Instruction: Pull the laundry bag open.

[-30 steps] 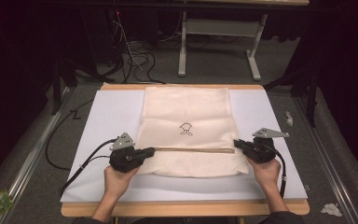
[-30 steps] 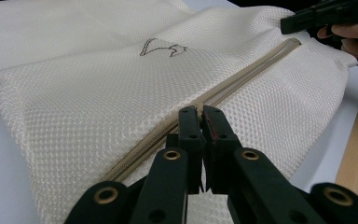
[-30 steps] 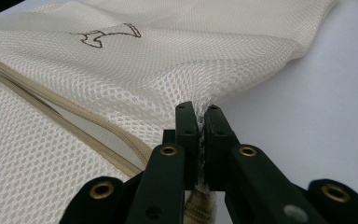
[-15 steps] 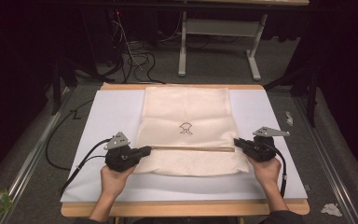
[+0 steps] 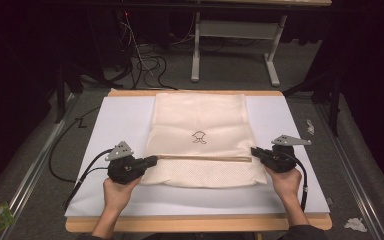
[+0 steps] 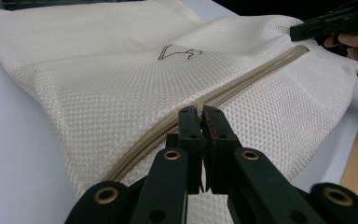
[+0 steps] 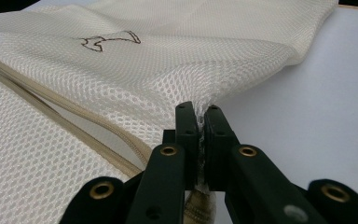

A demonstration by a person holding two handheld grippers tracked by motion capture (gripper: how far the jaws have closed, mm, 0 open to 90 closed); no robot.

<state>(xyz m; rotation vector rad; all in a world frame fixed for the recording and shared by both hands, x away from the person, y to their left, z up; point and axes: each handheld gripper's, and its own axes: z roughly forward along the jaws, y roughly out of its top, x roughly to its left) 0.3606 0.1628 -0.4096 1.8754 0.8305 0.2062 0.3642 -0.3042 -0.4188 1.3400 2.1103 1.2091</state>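
You are pinching the cream mesh laundry bag (image 5: 200, 140), lying mid-frame on the white sheet (image 5: 105, 125), at both ends of its zipper (image 5: 205, 158). Pulling unevenly could be tearing mesh or slipping a grip. Left gripper (image 6: 200, 116) and right gripper (image 7: 199, 116) are both clamping fully closed on fabric.

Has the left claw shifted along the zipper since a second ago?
Barely. The left claw, shut on the cream mesh zippered laundry bag, has crept slightly toward the white table mat's left edge, taking the bag's edge with it.
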